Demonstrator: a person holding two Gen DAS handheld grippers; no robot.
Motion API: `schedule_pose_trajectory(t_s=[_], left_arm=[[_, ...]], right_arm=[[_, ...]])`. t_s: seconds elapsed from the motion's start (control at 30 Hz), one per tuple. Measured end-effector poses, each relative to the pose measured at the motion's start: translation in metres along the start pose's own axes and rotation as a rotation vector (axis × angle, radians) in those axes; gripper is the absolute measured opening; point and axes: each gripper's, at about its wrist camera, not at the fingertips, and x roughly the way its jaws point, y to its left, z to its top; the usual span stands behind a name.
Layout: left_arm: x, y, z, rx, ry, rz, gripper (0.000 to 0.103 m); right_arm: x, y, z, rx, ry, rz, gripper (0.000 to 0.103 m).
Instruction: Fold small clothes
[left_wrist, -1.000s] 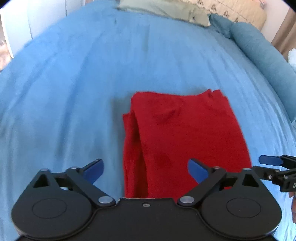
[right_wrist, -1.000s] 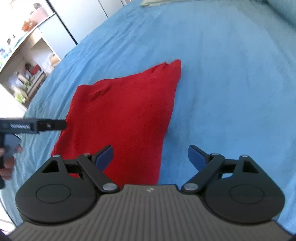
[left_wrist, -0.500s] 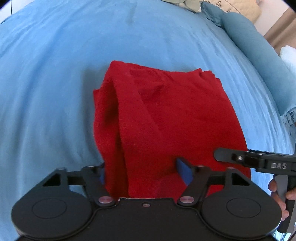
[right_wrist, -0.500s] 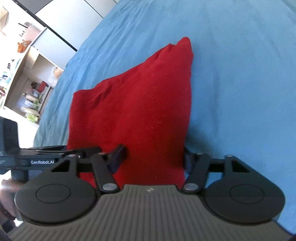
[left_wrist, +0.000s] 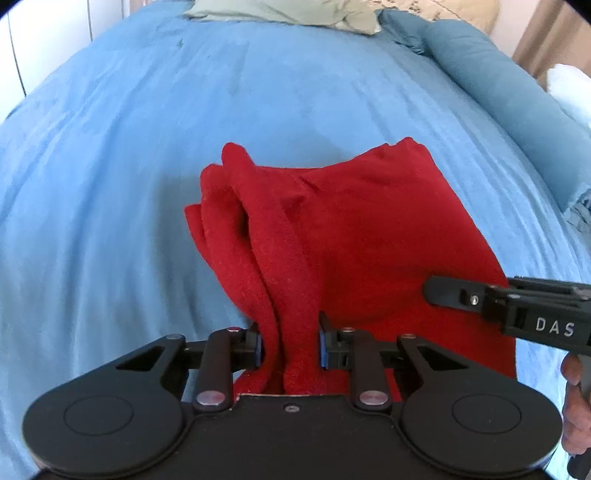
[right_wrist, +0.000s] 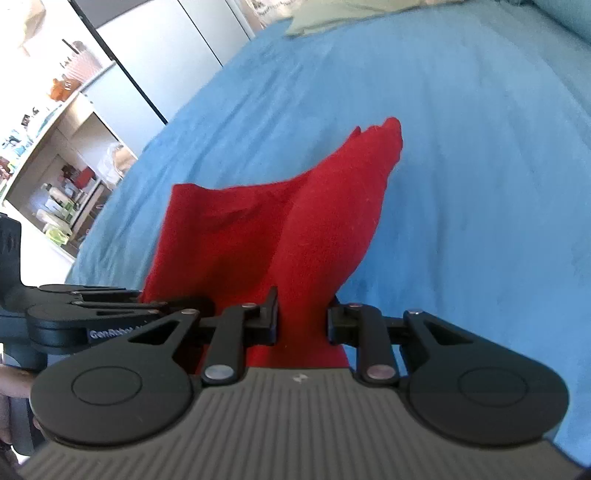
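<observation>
A red cloth (left_wrist: 369, 229) lies partly folded on the blue bedspread (left_wrist: 110, 166). My left gripper (left_wrist: 290, 345) is shut on the near left edge of the red cloth, bunching it into ridges. My right gripper (right_wrist: 303, 319) is shut on the near right edge of the same cloth (right_wrist: 295, 229), which rises off the bed toward both grips. The right gripper also shows at the right of the left wrist view (left_wrist: 517, 306), and the left gripper shows at the left of the right wrist view (right_wrist: 92, 314).
A pale green cloth (left_wrist: 280, 11) and a beige pillow (left_wrist: 454, 11) lie at the far end of the bed. A blue bolster (left_wrist: 509, 99) runs along the right side. Shelves with small items (right_wrist: 55, 166) stand left of the bed.
Both grippers moved onto the cloth's near edge and closed on it. The cloth's near edge has lifted and bunched between the fingers.
</observation>
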Motion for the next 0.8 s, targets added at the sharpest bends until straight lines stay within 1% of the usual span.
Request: schedule_pose_trajectory(t_s=[0.23, 0.33, 0.5, 0.57, 0.67, 0.8], left_arm=[[-0.049, -0.026, -0.013, 0.023, -0.052, -0.025, 0.028], [-0.069, -0.045, -0.028, 0.030, -0.064, -0.044, 0.028], [-0.090, -0.080, -0.061, 0.017, -0.043, -0.073, 0.028], [-0.094, -0.095, -0.074, 0.021, -0.030, -0.078, 0.028], [-0.084, -0.115, -0.093, 0.029, 0.000, -0.088, 0.028], [-0.057, -0.130, -0.111, 0.061, 0.005, -0.082, 0.028]], right_arm=[[-0.057, -0.001, -0.002, -0.016, -0.056, 0.024, 0.037], [-0.090, -0.007, -0.012, -0.016, -0.064, 0.031, 0.037], [-0.140, -0.019, -0.036, -0.007, -0.046, 0.030, 0.037], [-0.160, -0.026, -0.052, -0.008, -0.040, 0.028, 0.037], [-0.174, -0.041, -0.077, 0.018, -0.024, 0.014, 0.037], [-0.169, -0.068, -0.114, 0.027, -0.007, -0.016, 0.037]])
